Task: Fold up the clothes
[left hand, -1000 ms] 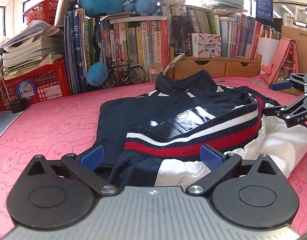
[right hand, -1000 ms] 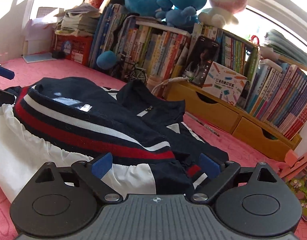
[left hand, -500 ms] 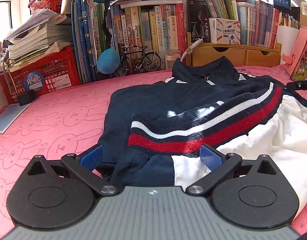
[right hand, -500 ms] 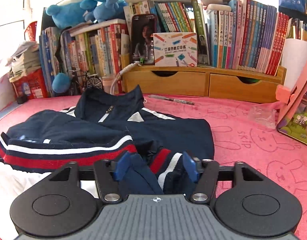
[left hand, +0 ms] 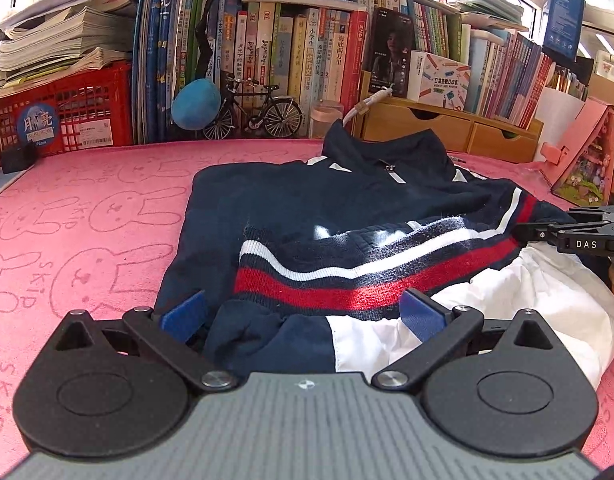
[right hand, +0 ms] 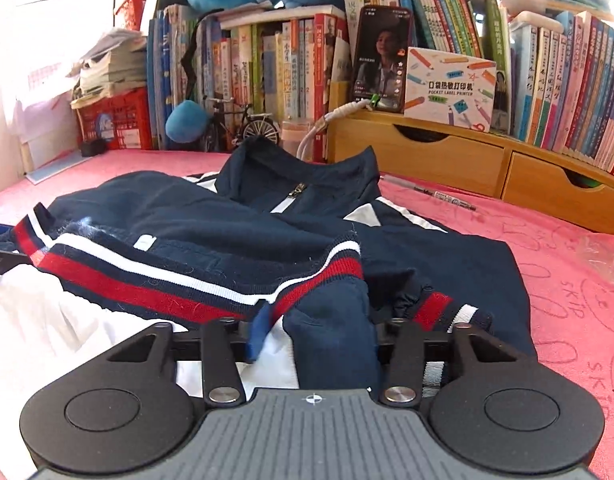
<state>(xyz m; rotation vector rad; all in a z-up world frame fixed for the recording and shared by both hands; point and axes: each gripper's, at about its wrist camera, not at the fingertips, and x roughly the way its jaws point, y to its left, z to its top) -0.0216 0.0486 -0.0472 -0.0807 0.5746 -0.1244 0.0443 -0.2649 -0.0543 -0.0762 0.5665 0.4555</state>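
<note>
My left claw [left hand: 303, 316] stood wide apart, its jaws just beginning to close, and the pads did not press on anything. Between them lay the near edge of the navy jacket [left hand: 299, 208], where the dark cloth meets the white lining [left hand: 539, 304]. The jacket was spread on the pink rabbit-print cover [left hand: 79, 220], directly ahead of both claws, with its collar at the far side and the red and white striped hem [left hand: 347, 280] turned back toward me.

My right claw [right hand: 327, 332] was closing on a fold of the navy cloth [right hand: 331, 340]. Only one blue pad [right hand: 261, 330] could be seen; the other was hidden behind the fold, so I could not see its contact. The striped cuff [right hand: 439, 308] was just beside that hidden side.

In the left wrist view my right claw was cut off by the right edge. Behind the jacket were a wooden drawer unit [right hand: 447, 160], a phone [right hand: 381, 60] and a model bicycle [left hand: 255, 114].
</note>
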